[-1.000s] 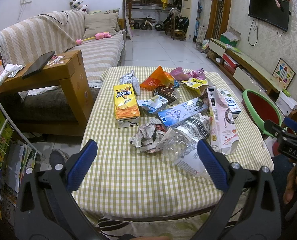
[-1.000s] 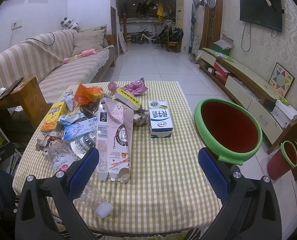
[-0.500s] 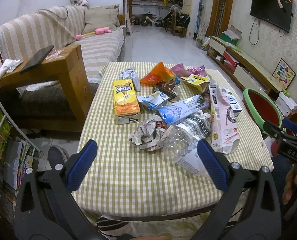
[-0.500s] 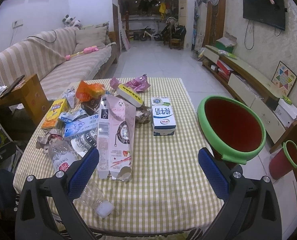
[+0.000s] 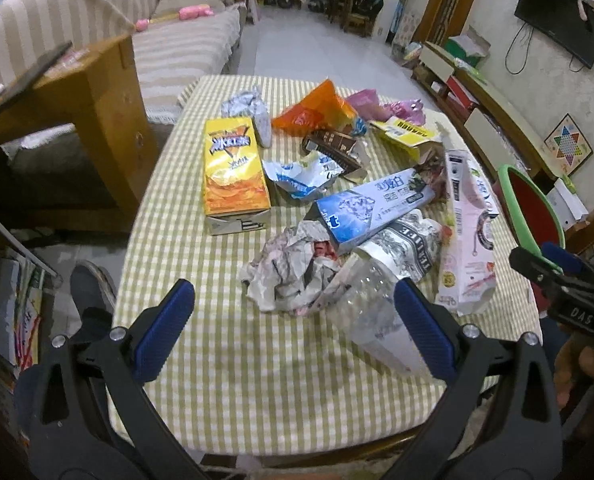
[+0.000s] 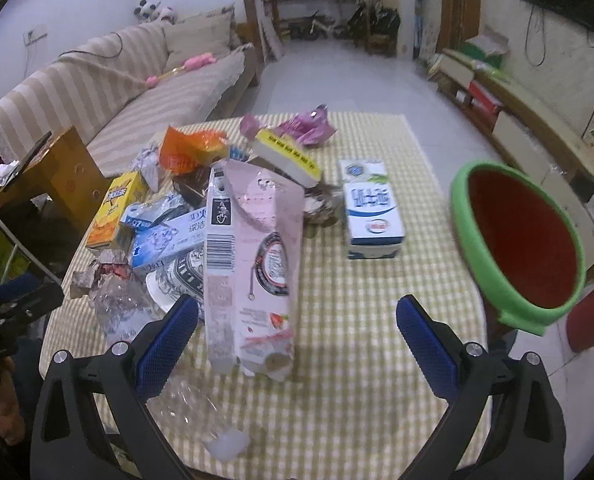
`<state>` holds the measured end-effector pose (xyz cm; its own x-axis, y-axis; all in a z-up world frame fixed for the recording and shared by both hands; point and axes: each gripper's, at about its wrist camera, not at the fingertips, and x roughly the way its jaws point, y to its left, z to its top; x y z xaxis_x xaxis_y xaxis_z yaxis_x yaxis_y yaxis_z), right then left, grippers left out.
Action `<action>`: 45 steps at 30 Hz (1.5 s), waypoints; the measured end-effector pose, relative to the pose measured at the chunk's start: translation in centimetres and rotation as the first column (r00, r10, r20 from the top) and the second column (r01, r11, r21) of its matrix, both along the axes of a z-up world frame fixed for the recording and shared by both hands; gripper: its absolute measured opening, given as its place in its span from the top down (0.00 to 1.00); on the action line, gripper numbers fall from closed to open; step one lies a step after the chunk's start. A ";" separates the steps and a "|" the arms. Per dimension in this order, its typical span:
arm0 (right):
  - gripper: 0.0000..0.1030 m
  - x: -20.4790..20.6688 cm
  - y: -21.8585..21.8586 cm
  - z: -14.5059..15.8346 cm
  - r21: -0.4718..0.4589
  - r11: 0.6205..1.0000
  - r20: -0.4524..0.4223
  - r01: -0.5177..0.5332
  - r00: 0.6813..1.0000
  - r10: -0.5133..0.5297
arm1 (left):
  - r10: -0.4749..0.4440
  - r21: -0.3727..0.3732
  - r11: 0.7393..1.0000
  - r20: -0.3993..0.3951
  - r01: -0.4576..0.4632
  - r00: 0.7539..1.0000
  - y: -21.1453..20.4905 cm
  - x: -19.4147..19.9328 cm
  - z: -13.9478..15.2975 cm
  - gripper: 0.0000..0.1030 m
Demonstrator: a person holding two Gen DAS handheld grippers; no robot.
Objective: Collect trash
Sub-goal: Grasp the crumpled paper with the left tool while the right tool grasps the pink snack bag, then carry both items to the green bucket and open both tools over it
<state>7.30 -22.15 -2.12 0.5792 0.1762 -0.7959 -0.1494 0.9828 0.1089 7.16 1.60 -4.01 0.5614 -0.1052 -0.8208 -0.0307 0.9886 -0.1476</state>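
Observation:
Trash lies heaped on a green-checked table [image 5: 257, 380]: a yellow drink carton [image 5: 233, 168], crumpled paper [image 5: 289, 272], a clear plastic bottle [image 5: 369, 312], a blue toothpaste box [image 5: 373, 208] and a pink carton [image 6: 249, 264]. A white-and-blue milk carton [image 6: 371, 208] stands apart on the right. A red bin with a green rim [image 6: 517, 240] sits beside the table's right edge. My left gripper [image 5: 293, 332] hangs open just short of the crumpled paper and bottle. My right gripper [image 6: 297, 340] is open over the pink carton's near end.
A striped sofa [image 5: 185, 40] and a wooden side table [image 5: 77, 92] stand to the left. A low TV cabinet [image 5: 493, 104] runs along the right wall. A smaller red bin [image 6: 593, 316] sits on the floor at right. A shoe [image 5: 93, 292] shows below the table's left edge.
Both grippers have moved forward and lower toward the table, so the trash looms larger. Both stay open and nothing on the table has shifted.

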 end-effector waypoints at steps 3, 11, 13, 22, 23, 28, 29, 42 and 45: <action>0.07 1.2 0.5 -0.5 -0.005 1.000 -0.012 -0.003 1.000 0.002 | 0.007 -0.016 1.000 -0.030 -0.007 1.000 0.4 1.3 -0.8 0.05; 0.07 3.6 1.5 -2.3 -0.012 1.000 -0.072 -0.005 0.997 0.004 | 0.040 -0.061 0.997 -0.131 -0.048 0.991 1.0 4.1 -2.9 0.10; 0.07 4.2 1.8 -2.8 -0.010 1.000 -0.093 -0.007 0.996 0.006 | 0.047 -0.065 0.996 -0.163 -0.058 0.986 1.0 4.6 -3.7 0.16; 0.27 5.4 2.3 -4.4 -0.008 1.000 -0.160 -0.013 0.987 0.011 | 0.038 -0.094 0.994 -0.207 -0.059 0.978 0.9 5.4 -4.9 0.39; 0.27 5.4 2.2 -4.5 -0.005 1.000 -0.162 -0.010 0.987 0.009 | 0.034 -0.095 0.994 -0.206 -0.055 0.978 0.8 5.4 -4.8 0.44; 0.31 5.1 1.4 -3.8 0.044 0.999 -0.150 0.006 0.989 0.001 | 0.022 -0.083 0.996 -0.190 -0.038 0.981 0.5 5.3 -4.2 0.57; 0.31 4.9 1.1 -3.4 0.058 0.998 -0.142 0.007 0.990 0.002 | 0.022 -0.080 0.996 -0.186 -0.037 0.982 0.6 5.3 -4.1 0.60; 0.40 2.9 -1.2 0.5 0.133 0.991 -0.090 0.020 0.996 -0.008 | 0.035 -0.058 0.997 -0.095 -0.041 0.995 1.5 3.7 -1.0 0.72; 0.40 2.3 -1.5 1.8 0.145 0.989 -0.068 0.014 0.998 -0.005 | 0.048 -0.063 0.997 -0.063 -0.052 0.997 1.8 3.3 0.2 0.72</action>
<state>9.59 -23.66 -0.34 0.5277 0.2872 -0.7994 -0.1276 0.9572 0.2597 10.47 3.41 -3.84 0.5158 -0.1325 -0.8464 -0.0906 0.9740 -0.2077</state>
